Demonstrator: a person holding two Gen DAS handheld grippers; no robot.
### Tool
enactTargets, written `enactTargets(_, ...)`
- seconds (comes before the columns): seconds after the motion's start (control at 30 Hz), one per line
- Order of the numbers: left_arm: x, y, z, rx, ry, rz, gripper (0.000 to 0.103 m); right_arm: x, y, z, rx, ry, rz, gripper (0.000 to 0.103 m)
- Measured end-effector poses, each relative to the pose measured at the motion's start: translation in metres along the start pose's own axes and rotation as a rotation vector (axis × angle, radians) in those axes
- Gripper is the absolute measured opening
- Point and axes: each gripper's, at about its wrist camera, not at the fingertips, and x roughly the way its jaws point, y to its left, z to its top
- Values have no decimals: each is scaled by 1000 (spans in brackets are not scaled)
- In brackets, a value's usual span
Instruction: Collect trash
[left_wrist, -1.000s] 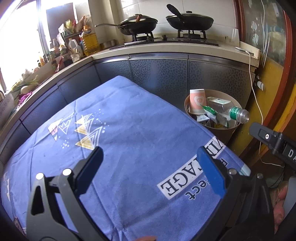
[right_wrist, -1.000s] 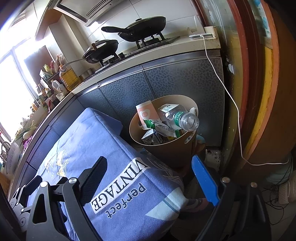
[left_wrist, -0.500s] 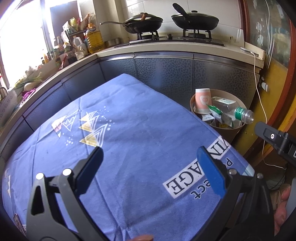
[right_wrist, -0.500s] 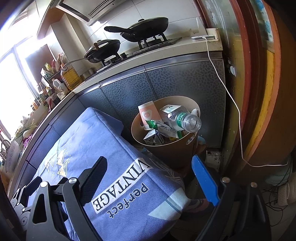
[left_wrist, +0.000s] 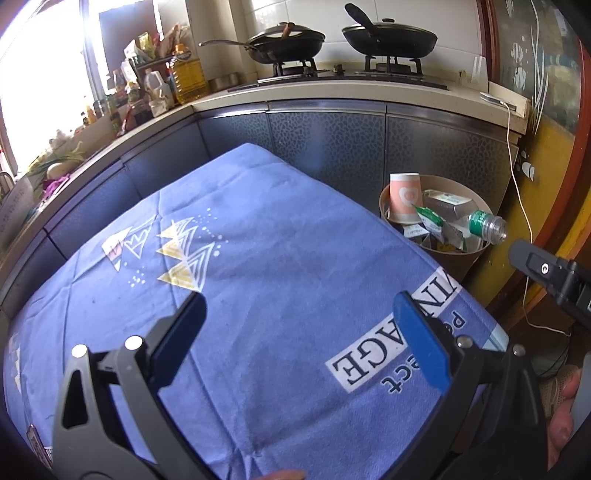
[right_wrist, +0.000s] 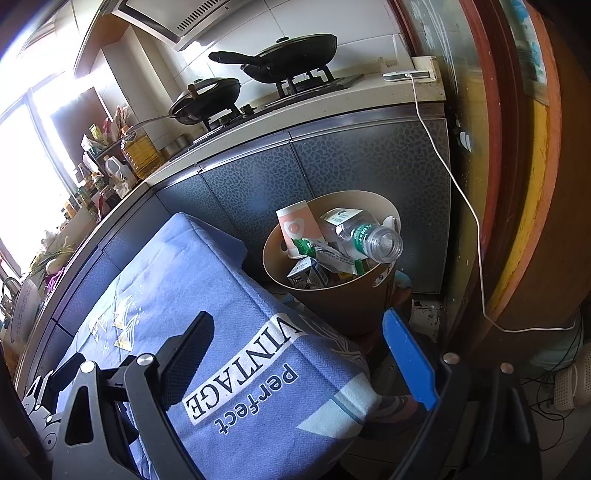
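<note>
A brown trash bin (left_wrist: 461, 258) (right_wrist: 343, 299) stands on the floor at the table's far right corner, against the dark cabinets. It holds a pink paper cup (left_wrist: 405, 199) (right_wrist: 295, 227), a clear plastic bottle (left_wrist: 484, 223) (right_wrist: 373, 240), small cartons and green wrappers. My left gripper (left_wrist: 299, 332) hovers open over the blue tablecloth (left_wrist: 258, 266) with nothing between its fingers. My right gripper (right_wrist: 299, 354) is open and empty too, above the cloth's "VINTAGE perfect" corner (right_wrist: 243, 384), short of the bin.
A kitchen counter (left_wrist: 351, 92) with two black pans on a stove runs behind the table. Bottles and groceries crowd the counter's left end (left_wrist: 147, 92). A white cable (right_wrist: 469, 214) hangs down beside the bin. A hand (left_wrist: 561, 417) shows at the lower right.
Both grippers have pulled back and up slightly, so the bin sits a little farther away and lower in both views. Both stay open and empty.
</note>
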Motion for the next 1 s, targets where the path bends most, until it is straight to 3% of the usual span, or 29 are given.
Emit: enactTargets(1.0,3,0,-3,8,18,-6,97,0,4,2,-4,1,4,91)
